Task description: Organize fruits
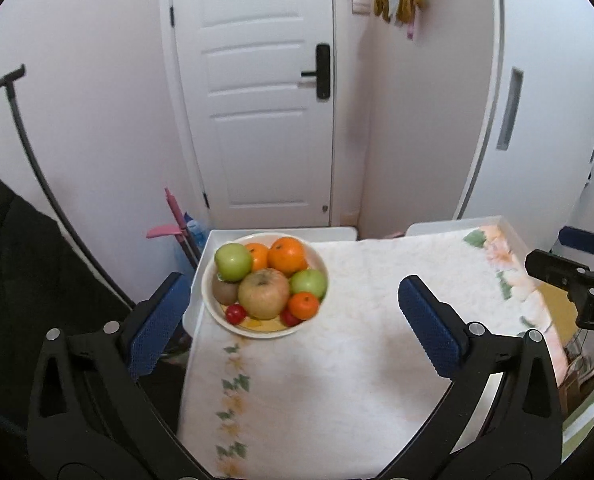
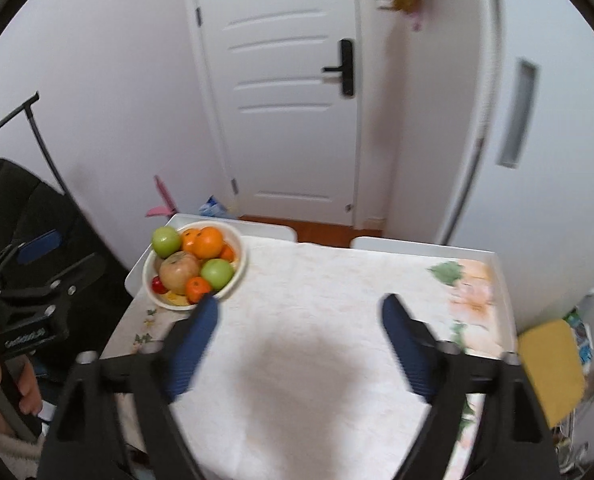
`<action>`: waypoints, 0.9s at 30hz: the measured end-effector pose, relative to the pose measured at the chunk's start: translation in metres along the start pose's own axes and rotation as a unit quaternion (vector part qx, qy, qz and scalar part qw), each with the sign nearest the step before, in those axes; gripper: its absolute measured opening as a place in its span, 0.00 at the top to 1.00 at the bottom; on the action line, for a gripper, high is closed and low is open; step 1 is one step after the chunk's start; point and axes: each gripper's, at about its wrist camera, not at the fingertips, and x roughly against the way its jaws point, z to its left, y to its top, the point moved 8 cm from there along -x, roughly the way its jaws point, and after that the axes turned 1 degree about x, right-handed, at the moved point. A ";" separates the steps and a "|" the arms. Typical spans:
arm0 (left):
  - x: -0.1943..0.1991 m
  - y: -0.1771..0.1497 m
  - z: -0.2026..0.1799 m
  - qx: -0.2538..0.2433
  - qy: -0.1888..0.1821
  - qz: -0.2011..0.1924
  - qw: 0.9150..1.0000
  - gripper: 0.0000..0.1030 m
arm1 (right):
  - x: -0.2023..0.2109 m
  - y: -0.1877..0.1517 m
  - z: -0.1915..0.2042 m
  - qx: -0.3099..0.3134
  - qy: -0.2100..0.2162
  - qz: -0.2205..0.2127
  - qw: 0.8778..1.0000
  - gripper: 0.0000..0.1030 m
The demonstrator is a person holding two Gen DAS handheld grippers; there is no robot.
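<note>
Reading from the left side across, the bowl sits at about ten o'clock on the table, close to the far left corner and just beside the left edge, heaped with fruit: a green apple at the back left, two oranges behind, a big yellowish apple in the middle, a kiwi tucked low on the left, a second green apple, a small mandarin and small red fruits at the front. The apples and oranges look firm, round and smooth, likely to roll or slip, so each is best pinched across its widest girth from above; the kiwi and the little red ones seem softer and want a light squeeze. The bowl looks rigid and probably heavy when full, best taken by its rim. The left gripper hangs with jaws wide apart and empty above the cloth. From twelve to three o'clock the tabletop offers open room. The right gripper is also spread and holds nothing, its left fingertip in line with the bowl's near rim. A raised lip runs along the table's edges.
</note>
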 end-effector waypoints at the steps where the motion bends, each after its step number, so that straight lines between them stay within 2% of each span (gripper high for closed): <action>1: 0.005 0.000 -0.004 0.000 -0.003 -0.004 1.000 0.00 | 0.010 -0.002 -0.006 -0.006 -0.004 -0.007 1.000 0.15; 5: 0.025 0.000 -0.019 -0.006 0.006 -0.022 1.000 0.00 | 0.031 -0.010 -0.018 -0.016 -0.023 -0.013 1.000 0.14; 6: 0.030 -0.001 -0.023 -0.009 0.009 -0.027 1.000 0.00 | 0.035 -0.013 -0.021 -0.018 -0.026 -0.014 0.999 0.11; 7: 0.033 -0.001 -0.026 -0.011 0.011 -0.029 0.999 0.00 | 0.037 -0.015 -0.022 -0.020 -0.027 -0.014 0.999 0.03; 8: 0.035 -0.002 -0.029 -0.013 0.012 -0.031 0.999 0.00 | 0.039 -0.017 -0.024 -0.023 -0.028 -0.015 0.999 0.00; 17: 0.041 -0.008 -0.036 -0.016 0.016 -0.035 0.999 0.00 | 0.050 -0.024 -0.041 -0.042 -0.052 -0.023 0.997 0.00; 27: 0.042 -0.005 -0.038 -0.018 0.011 -0.040 0.999 0.00 | 0.052 -0.025 -0.047 -0.044 -0.058 -0.028 0.997 0.00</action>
